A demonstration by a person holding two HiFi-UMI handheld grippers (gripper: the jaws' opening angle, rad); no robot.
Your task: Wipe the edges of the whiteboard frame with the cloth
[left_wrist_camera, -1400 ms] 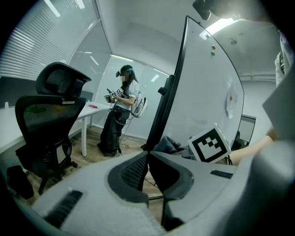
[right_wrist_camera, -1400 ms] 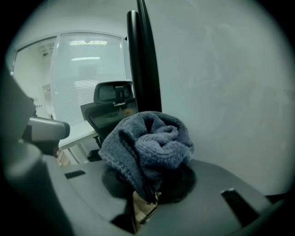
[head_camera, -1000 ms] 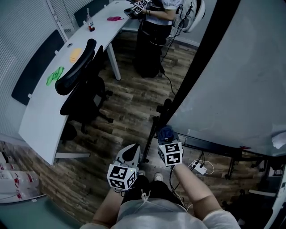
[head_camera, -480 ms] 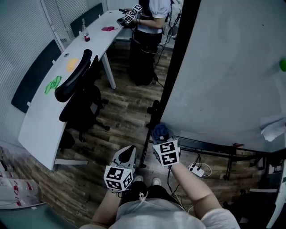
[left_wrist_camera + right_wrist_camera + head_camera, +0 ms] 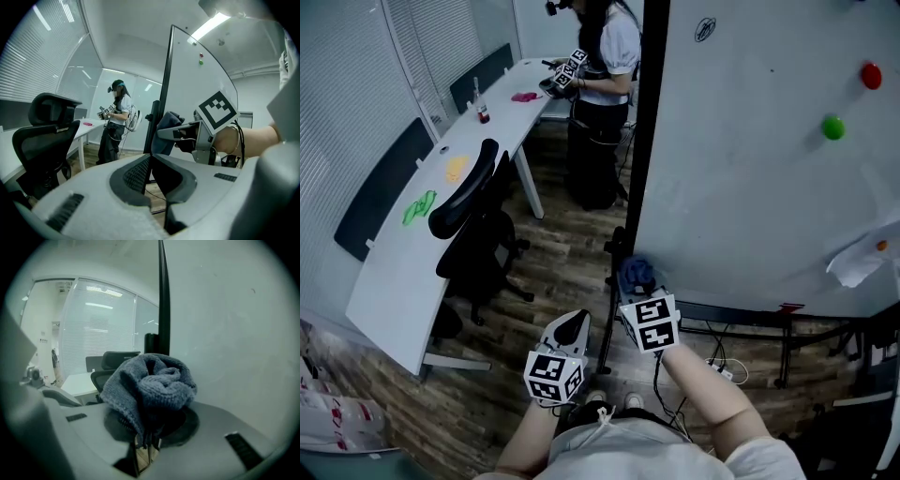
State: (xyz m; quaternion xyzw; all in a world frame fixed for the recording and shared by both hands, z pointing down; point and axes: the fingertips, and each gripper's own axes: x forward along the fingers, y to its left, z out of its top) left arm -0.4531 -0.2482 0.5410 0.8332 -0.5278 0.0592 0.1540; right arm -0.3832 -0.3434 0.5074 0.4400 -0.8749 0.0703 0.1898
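Cloth at the frame's lower-left corner; wiping looks barely begun.
One blue cloth (image 5: 636, 274), bunched and clamped in the right gripper (image 5: 146, 441), sits beside the black whiteboard frame (image 5: 639, 141) at the board's 7 o'clock (contact unclear). The upright above seems unwiped. One left gripper (image 5: 151, 161), jaws pressed together on nothing, waits at 8 o'clock from the cloth.

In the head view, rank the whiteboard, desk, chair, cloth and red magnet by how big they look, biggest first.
1. whiteboard, cut off by the picture's edge
2. desk
3. chair
4. cloth, only partly showing
5. red magnet, though it is farther from the camera than the cloth
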